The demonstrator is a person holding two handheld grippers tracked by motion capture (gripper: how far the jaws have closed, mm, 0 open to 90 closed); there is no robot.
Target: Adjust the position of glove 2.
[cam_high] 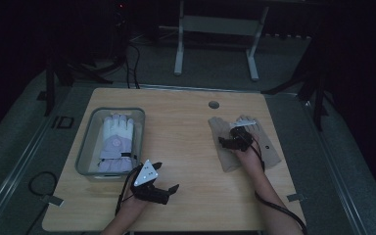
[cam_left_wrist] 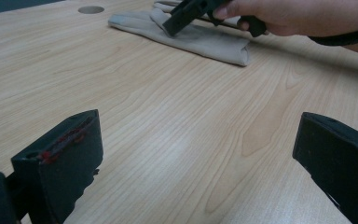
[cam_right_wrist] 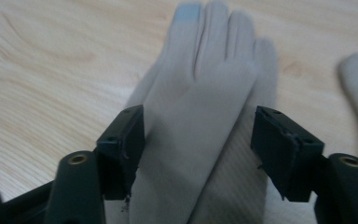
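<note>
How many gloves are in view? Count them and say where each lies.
3. A white glove lies in the clear bin at the table's left; two beige gloves lie at the right, the left beige glove under the right gripper, the right beige glove beside it. The bin may hide another.

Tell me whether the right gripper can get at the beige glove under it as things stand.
Probably yes. The right gripper hangs over the beige glove with its fingers open on either side of the palm, and nothing lies between them.
</note>
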